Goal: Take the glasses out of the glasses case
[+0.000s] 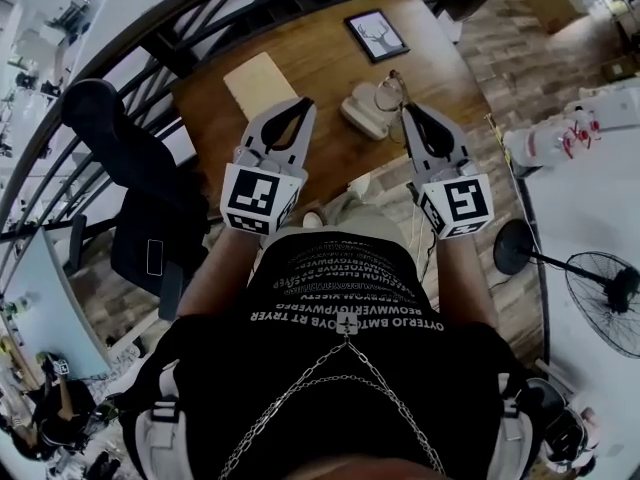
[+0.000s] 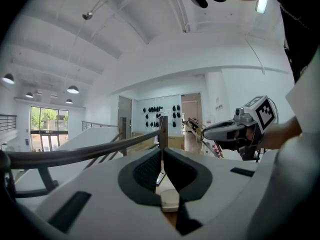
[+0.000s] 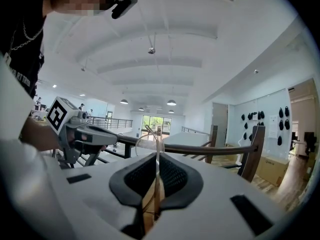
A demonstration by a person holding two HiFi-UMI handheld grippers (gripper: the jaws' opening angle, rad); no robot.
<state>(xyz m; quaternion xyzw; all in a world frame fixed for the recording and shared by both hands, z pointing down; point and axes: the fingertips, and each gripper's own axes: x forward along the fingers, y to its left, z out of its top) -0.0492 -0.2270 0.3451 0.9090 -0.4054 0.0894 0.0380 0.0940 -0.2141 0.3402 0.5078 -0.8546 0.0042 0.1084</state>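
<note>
Glasses (image 3: 156,141): thin wire frame, pinched edge-on in R gripper (image 3: 158,155). Jaws clenched on the metal, one lens rim poking out past the tips. Held up off the wood, just right of the glasses case (image 1: 368,108) and not touching it, so the take-out step looks about done. Grip sits on the wire, not the lens, prob. to keep pads off the glass. Downside: slim frame, easy to twist or slip, so gentle squeeze only.

Case itself: pale, lying on the wooden table (image 1: 320,48) between the two tools, appears open. Can't tell for sure what's inside, too small in head view.

L gripper (image 2: 162,153): jaws closed tip to tip, nothing caught between them. Parked just left of the case, no contact visible. Likely kept close to steady the case if needed. Pale rounded shape seen through the gap low behind its tips is prob. the case, not gripped.

Further out: beige pad (image 1: 258,83) left of the case, framed picture (image 1: 375,35) behind it, both apart from the case. Bare wood nearby, a fair spot to set the glasses down next.
</note>
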